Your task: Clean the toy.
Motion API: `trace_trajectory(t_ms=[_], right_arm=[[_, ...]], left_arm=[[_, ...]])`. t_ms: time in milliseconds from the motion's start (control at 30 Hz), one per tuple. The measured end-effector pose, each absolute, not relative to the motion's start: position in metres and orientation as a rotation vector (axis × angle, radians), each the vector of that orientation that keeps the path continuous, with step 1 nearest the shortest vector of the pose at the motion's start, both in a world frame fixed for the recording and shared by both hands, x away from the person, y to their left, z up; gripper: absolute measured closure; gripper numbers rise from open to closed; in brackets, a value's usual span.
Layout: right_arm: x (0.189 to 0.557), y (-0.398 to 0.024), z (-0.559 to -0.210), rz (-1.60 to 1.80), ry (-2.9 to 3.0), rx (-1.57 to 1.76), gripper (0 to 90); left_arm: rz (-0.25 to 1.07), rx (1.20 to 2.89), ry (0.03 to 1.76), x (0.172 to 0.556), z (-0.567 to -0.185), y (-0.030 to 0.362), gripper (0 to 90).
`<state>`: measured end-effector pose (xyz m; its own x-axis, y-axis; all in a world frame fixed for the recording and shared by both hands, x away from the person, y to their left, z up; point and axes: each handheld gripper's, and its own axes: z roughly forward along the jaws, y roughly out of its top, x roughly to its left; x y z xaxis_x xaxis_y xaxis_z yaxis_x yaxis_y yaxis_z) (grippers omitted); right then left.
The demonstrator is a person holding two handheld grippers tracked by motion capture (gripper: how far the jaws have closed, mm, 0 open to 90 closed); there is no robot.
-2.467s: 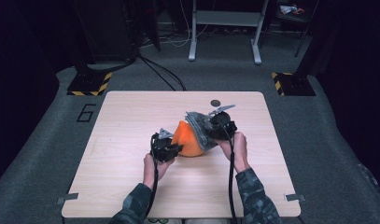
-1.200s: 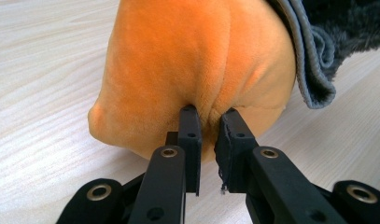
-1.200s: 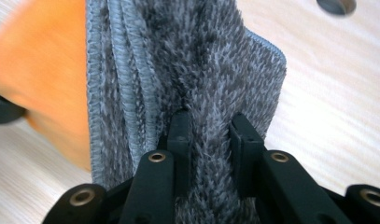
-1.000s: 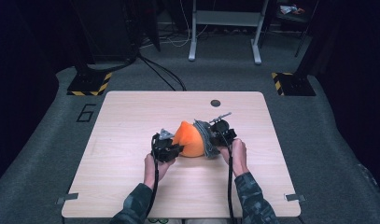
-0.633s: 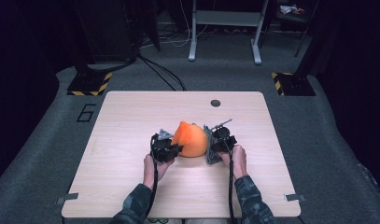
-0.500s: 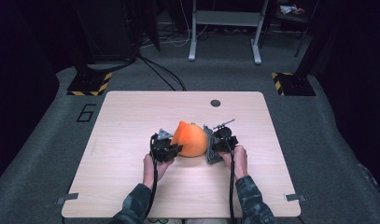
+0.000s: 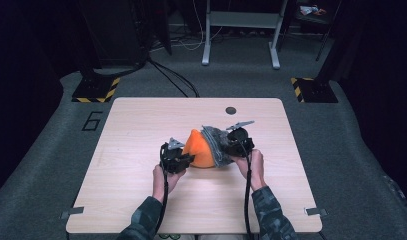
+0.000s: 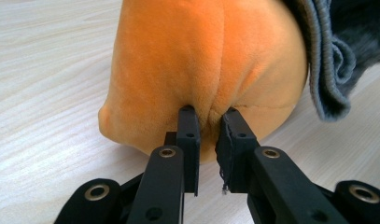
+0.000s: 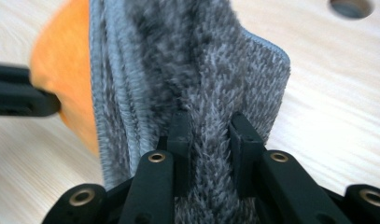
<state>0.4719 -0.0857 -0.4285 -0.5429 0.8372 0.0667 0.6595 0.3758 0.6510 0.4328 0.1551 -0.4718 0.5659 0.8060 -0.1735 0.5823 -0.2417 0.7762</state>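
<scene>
Both grippers are clamped on fabric at the middle of the pale wooden table (image 7: 141, 200): the left gripper (image 8: 208, 122) has its 2 black jaws pinched tight on a fold of the rounded orange plush toy (image 8: 201, 65), and the right gripper (image 9: 210, 126) has its jaws closed on the fuzzy grey knitted sock (image 9: 187, 60) that wraps the toy's far side. In the high view the orange plush toy (image 7: 198, 149) sits between the 2 hands, with the grey sock (image 7: 217, 145) covering its right flank. Compared with the picture from half a second ago, the right gripper (image 7: 230, 148) has lifted and swung back outward, so the sock's ribbed cuff stands higher and reaches a little further over the orange body, while the left gripper (image 7: 187, 160) has kept its place as an anchor. That looks like one more stretch-and-pull stroke in drawing the sock over the toy; much of the orange surface remains bare, so the covering seems roughly half done. Beyond them, a small round dark hole (image 7: 231, 110) marks the table's far edge.
</scene>
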Motion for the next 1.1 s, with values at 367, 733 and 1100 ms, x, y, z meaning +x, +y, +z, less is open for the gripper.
trace_trajectory(t_ms=[367,733,1100], right_arm=[[0.478,-0.081,-0.437,0.887,2.345,1.315,73.8],[0.485,-0.081,-0.437,0.887,2.335,1.316,73.7],[0.483,-0.087,-0.435,0.937,2.281,1.347,73.3]], left_arm=[[0.344,1.973,1.106,0.435,-0.471,0.161,59.6],[0.433,2.075,1.058,0.441,-0.477,0.149,44.8],[0.43,2.063,1.079,0.441,-0.474,0.148,78.8]])
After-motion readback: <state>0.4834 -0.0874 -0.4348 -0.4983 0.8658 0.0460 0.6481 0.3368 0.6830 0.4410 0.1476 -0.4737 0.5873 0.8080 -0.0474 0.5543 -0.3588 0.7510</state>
